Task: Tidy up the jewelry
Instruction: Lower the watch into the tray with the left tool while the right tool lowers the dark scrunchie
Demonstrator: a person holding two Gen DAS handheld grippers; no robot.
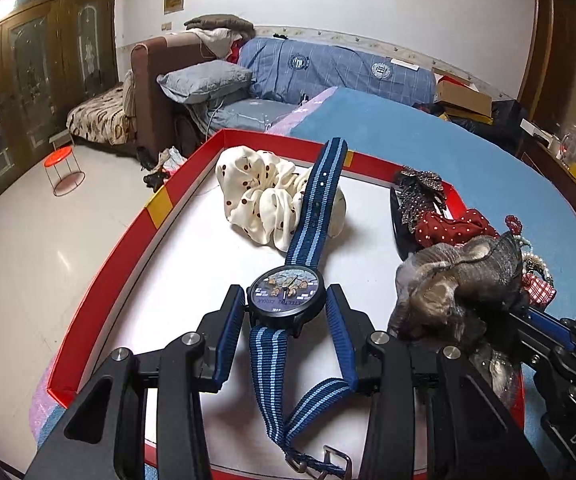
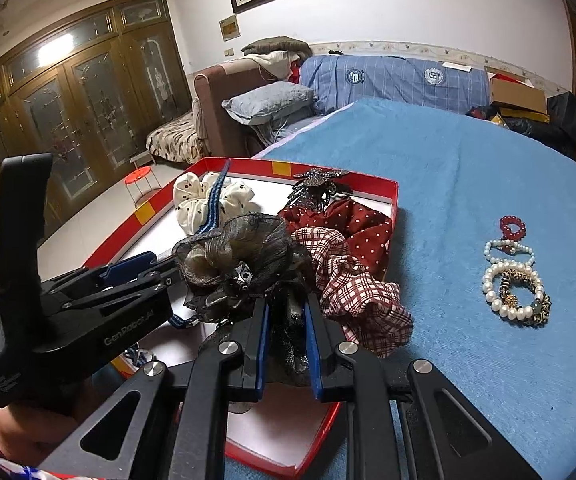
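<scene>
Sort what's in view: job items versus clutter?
Job: wristwatch, grey organza scrunchie, cream dotted scrunchie, red dotted scrunchie, plaid scrunchie, hair claw, bracelets, red tray.
Clutter: pillow, stool, cardboard box.

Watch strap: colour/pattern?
Navy with light-blue stripes running lengthwise on the watch strap; clearest in left wrist view.

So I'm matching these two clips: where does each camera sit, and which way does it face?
Left wrist: on the left claw, facing down its fingers at the watch it grips over the red tray; the right claw shows at the right edge.
Right wrist: on the right claw, shut on the brown scrunchie; the left claw shows at left.
Shared: tray, cream scrunchie, blue bed cover.
</scene>
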